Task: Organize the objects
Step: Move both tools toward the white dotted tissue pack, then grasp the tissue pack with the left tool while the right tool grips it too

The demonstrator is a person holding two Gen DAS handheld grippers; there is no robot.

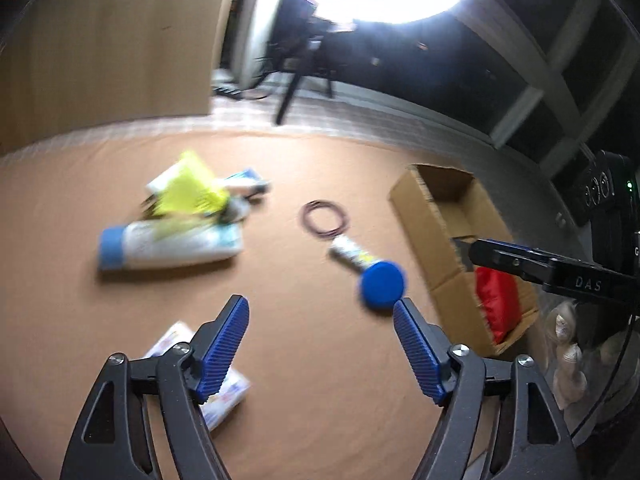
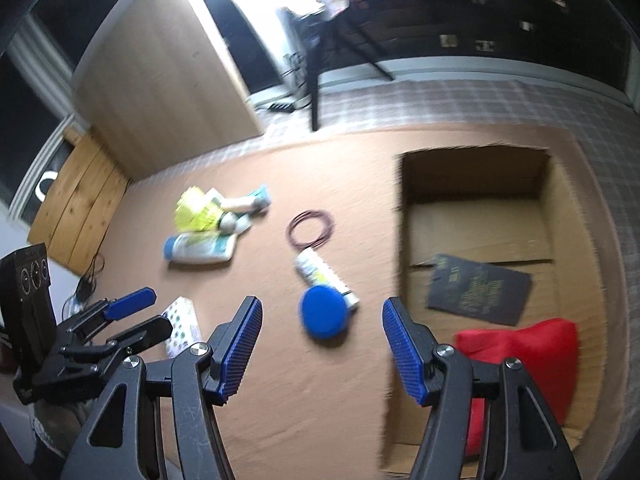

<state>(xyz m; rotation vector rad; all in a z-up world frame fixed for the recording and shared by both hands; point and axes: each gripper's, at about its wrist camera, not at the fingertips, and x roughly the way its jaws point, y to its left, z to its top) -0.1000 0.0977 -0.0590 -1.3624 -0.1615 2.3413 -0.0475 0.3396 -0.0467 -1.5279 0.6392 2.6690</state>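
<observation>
Left claw (image 1: pixel 320 312) hides part of blurred packet (image 1: pixel 232 392).

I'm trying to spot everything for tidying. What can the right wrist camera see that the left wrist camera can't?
Only the right wrist view shows the dark flat packet lying on the box floor and the wooden board by the wall.

Only the left wrist view shows the right gripper's black finger over the box.

Both show the cardboard box holding the red pouch, the blue-capped tube, the wire ring, and the yellow pile.
</observation>
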